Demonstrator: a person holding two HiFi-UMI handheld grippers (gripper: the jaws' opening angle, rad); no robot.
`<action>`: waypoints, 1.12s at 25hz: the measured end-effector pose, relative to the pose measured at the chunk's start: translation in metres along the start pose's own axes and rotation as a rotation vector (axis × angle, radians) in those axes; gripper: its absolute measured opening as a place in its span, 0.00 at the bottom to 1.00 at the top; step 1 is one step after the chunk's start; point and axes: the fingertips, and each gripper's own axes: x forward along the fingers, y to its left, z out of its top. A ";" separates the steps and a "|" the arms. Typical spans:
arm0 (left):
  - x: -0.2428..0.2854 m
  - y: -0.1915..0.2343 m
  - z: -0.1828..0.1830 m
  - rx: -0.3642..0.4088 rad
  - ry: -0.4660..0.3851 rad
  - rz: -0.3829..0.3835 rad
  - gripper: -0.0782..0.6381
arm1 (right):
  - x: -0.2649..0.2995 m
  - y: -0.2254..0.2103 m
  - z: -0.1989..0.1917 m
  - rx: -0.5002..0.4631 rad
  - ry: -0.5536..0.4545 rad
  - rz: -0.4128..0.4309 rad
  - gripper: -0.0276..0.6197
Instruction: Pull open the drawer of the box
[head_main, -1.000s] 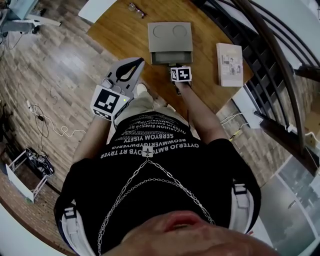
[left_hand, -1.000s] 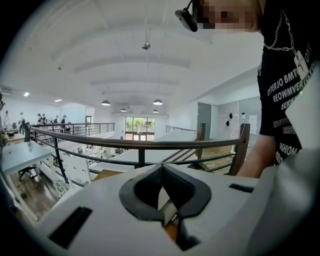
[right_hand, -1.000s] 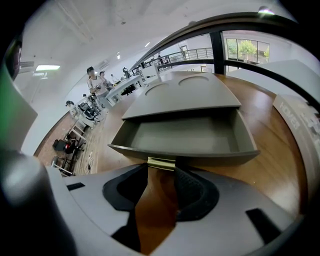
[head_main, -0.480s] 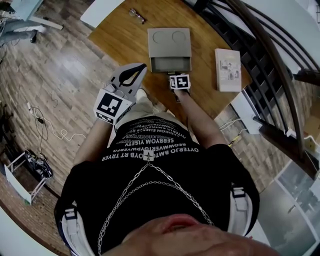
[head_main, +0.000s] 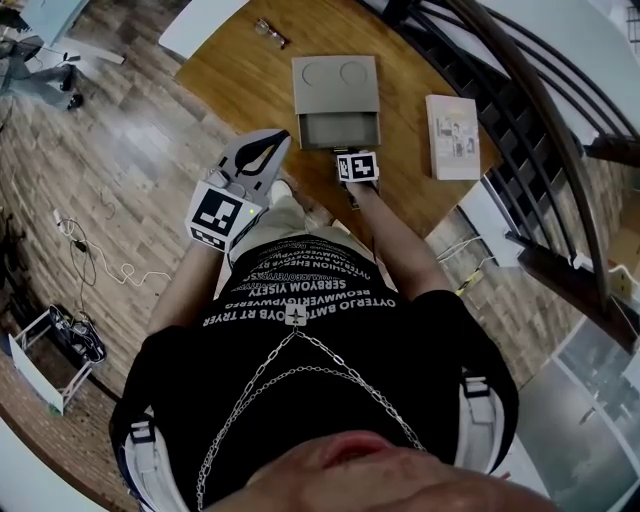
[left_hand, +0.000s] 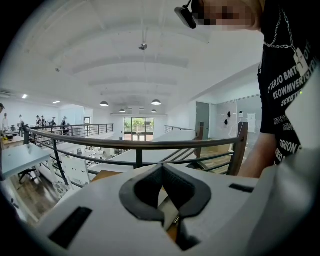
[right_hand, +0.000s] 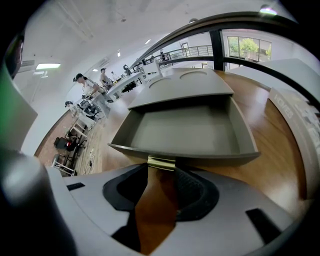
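A grey box stands on the round wooden table, and its drawer is pulled out toward me. In the right gripper view the drawer is empty and sticks out from under the box top. My right gripper is at the drawer's front. Its jaws are shut on the small brass handle. My left gripper is held off the table's near left edge, away from the box. Its jaws meet at the tips with nothing between them.
A book lies on the table right of the box, and it also shows in the right gripper view. Glasses lie at the far left of the table. A dark railing runs along the right side, past the table.
The drawer has slid further out of the box toward me, with the right gripper drawing back on its handle. The left gripper has stayed about where it was.
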 end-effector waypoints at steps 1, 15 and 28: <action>-0.001 -0.001 0.000 0.002 -0.001 -0.001 0.12 | 0.000 0.000 -0.003 0.002 0.002 -0.001 0.29; -0.024 -0.023 -0.010 0.007 0.009 0.003 0.12 | -0.007 0.005 -0.023 -0.011 0.006 -0.008 0.29; -0.040 -0.033 -0.012 0.027 0.017 0.009 0.12 | -0.013 0.013 -0.045 -0.009 0.021 -0.008 0.29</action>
